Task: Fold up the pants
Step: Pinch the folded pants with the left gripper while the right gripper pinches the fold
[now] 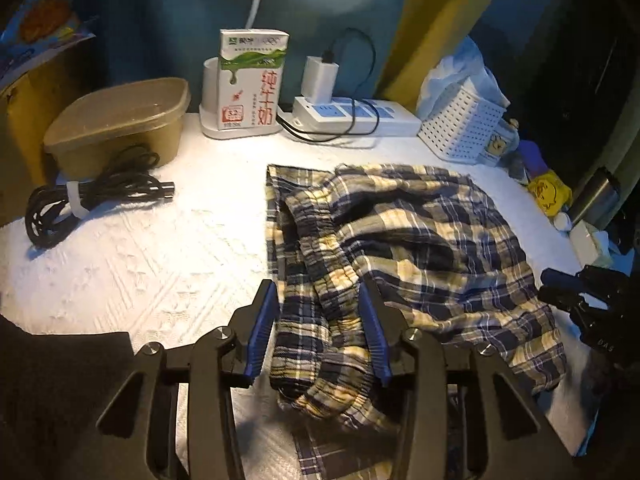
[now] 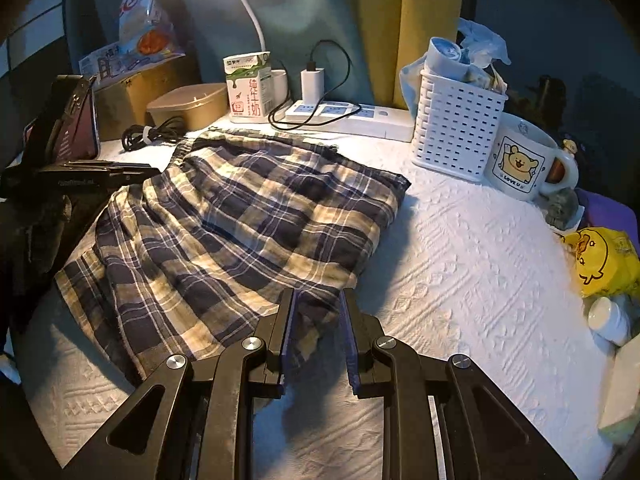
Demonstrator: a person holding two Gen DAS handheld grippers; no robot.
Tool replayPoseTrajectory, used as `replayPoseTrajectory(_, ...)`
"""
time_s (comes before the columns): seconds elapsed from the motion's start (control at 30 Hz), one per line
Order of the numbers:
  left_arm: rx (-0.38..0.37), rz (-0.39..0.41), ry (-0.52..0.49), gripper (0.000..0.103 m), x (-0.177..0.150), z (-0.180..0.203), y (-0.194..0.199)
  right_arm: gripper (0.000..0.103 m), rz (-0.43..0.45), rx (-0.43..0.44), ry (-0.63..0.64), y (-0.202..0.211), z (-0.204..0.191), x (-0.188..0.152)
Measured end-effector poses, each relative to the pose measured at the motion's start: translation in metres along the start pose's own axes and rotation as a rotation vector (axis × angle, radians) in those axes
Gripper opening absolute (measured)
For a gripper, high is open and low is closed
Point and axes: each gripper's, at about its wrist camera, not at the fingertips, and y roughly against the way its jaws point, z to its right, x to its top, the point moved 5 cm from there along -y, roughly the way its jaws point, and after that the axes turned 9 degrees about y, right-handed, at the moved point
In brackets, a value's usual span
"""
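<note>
White textured cloth (image 2: 460, 264) is bearing the blue-and-cream plaid cotton pants (image 2: 240, 216), folded once, waistband bunched; left gripper (image 1: 320, 320) is straddling it unclenched, right gripper (image 2: 318, 320) is pinching the hem; more folds remain.

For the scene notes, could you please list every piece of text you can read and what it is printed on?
"纯牛奶": red characters down the milk carton; its smaller print is too blurred.
"LOVE U": under the bear on the mug.
Snack bag: print too blurred to read.
Yellow duck packet: no text readable.
</note>
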Motion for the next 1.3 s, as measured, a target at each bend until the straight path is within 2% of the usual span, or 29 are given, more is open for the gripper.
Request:
replayPoseTrajectory(0.17,-0.004,0.018,-0.044,0.042,0.003,0.006,-0.005,0.022,0.006,0.009,0.009,0.000,-0.005,0.001)
replayPoseTrajectory(0.27,-0.023,0.002,-0.060,0.041,0.003,0.007,-0.018,0.022,0.009,0.013,0.007,0.002,-0.006,-0.001)
replayPoseTrajectory(0.33,-0.034,-0.001,-0.077,0.031,0.002,0.011,-0.019,0.022,0.008,0.013,0.003,0.002,-0.005,-0.002)
replayPoseTrajectory(0.4,-0.029,0.005,-0.106,0.030,0.001,0.018,-0.015,0.022,0.006,0.013,-0.002,0.002,-0.003,-0.005)
replayPoseTrajectory(0.43,-0.036,0.003,-0.112,0.020,0.000,0.020,-0.013,0.022,0.005,0.012,-0.006,0.002,-0.002,-0.006)
replayPoseTrajectory(0.47,-0.046,0.000,-0.119,0.015,0.000,0.023,-0.011,0.022,0.006,0.014,-0.010,0.002,-0.002,-0.007)
replayPoseTrajectory(0.57,-0.040,0.016,-0.161,0.008,-0.003,0.031,-0.003,0.022,0.004,0.016,-0.019,0.001,0.000,-0.010)
replayPoseTrajectory(0.8,-0.012,0.104,-0.147,0.007,0.009,0.031,0.039,0.022,0.026,0.019,-0.008,0.005,-0.004,-0.006)
replayPoseTrajectory(0.97,0.060,0.131,-0.163,0.007,0.014,0.024,0.054,0.022,0.061,0.045,0.011,0.010,-0.014,-0.003)
replayPoseTrajectory(1.03,0.085,0.109,-0.165,0.008,0.013,0.018,0.045,0.022,0.063,0.060,0.023,0.008,-0.021,-0.002)
replayPoseTrajectory(1.17,0.114,0.002,-0.135,0.014,0.005,-0.002,0.006,0.022,0.041,0.084,0.067,-0.001,-0.040,-0.001)
replayPoseTrajectory(1.23,0.120,-0.028,-0.101,0.032,0.001,-0.012,-0.003,0.022,-0.011,0.038,0.111,-0.013,-0.045,-0.008)
replayPoseTrajectory(1.3,0.102,-0.011,-0.074,0.043,0.000,-0.018,0.003,0.022,-0.047,0.002,0.141,-0.022,-0.046,-0.015)
